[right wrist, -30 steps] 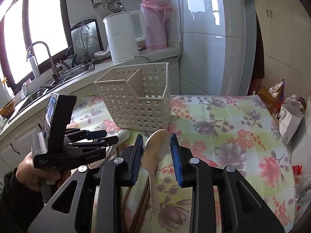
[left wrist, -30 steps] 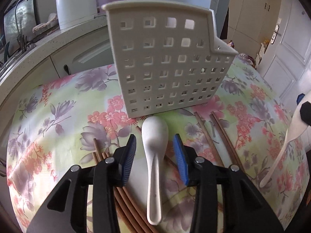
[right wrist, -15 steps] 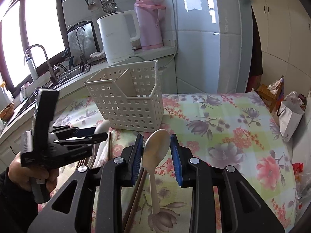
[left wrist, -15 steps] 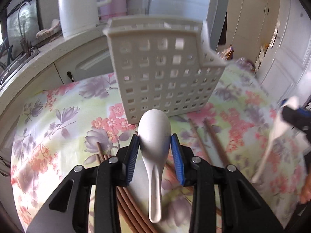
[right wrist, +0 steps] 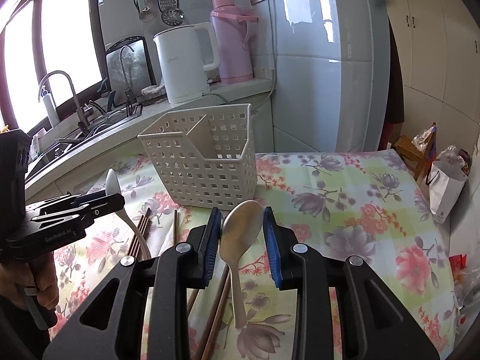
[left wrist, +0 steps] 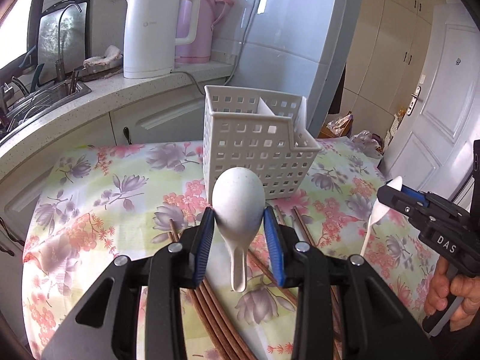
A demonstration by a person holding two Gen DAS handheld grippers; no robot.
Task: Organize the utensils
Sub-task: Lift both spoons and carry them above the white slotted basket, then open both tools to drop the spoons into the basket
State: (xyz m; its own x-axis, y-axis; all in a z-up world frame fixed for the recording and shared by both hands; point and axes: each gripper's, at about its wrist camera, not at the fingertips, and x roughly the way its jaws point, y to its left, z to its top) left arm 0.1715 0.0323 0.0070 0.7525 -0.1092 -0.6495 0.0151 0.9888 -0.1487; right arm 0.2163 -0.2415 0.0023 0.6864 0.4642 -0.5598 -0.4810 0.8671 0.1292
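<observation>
My left gripper (left wrist: 239, 214) is shut on a white ceramic spoon (left wrist: 238, 201) by its bowl and holds it above the table, handle hanging down. My right gripper (right wrist: 242, 220) is shut on a beige spoon (right wrist: 241, 225) the same way. A white perforated utensil basket (left wrist: 258, 147) with a divider stands upright on the flowered tablecloth beyond both grippers; it also shows in the right wrist view (right wrist: 204, 162). Several brown chopsticks (left wrist: 210, 306) lie on the cloth below the grippers. Each gripper shows in the other's view: the right (left wrist: 390, 193), the left (right wrist: 111, 201).
A counter behind the table carries a white kettle (left wrist: 153, 30), a pink thermos (left wrist: 198, 21) and a sink (right wrist: 90, 126). A cable hangs from the wall socket. A paper bag (right wrist: 447, 180) stands on the floor past the table's right edge.
My left gripper closed on the white spoon and lifted it off the cloth, pulling back from the basket. My right gripper rose a little with its spoon.
</observation>
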